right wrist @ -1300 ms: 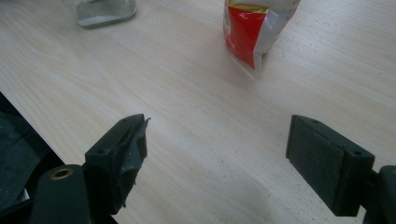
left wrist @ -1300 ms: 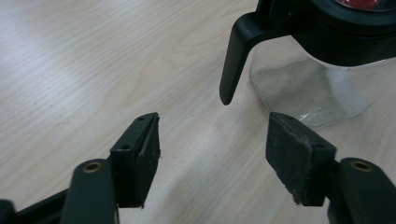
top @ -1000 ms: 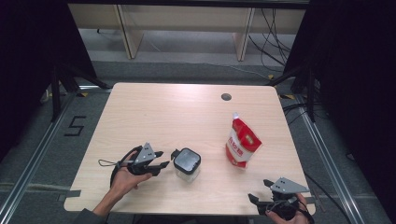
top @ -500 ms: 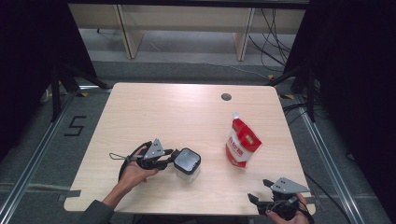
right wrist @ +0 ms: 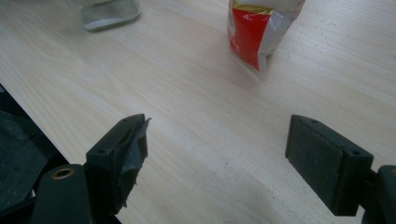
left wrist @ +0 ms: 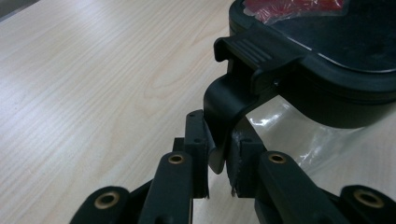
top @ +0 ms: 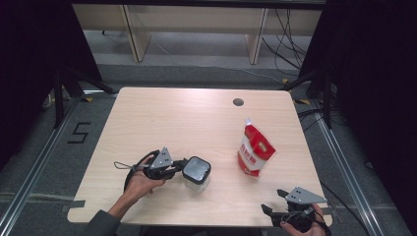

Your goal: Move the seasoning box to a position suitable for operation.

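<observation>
My left gripper (top: 178, 168) sits toward the near left of the bench (top: 162, 118), right against the clear container (top: 196, 173) with the black lid (left wrist: 327, 51). In the left gripper view I see its jaws drawn in narrow around the lid's black latch tab (left wrist: 229, 102); they have just been closing, and the tab now hangs between the two pads (left wrist: 196, 154), which look pressed onto its lower end. The container stands upright on the bench, well apart from the red and white pouch (top: 254, 152) standing to its right.

My right gripper (top: 275, 209) hovers at the near right edge of the bench. In the right gripper view its jaws stand wide with bare wood between them, touching nothing; the pouch (right wrist: 257, 28) and the container's glassy base (right wrist: 109, 14) lie farther off ahead.
</observation>
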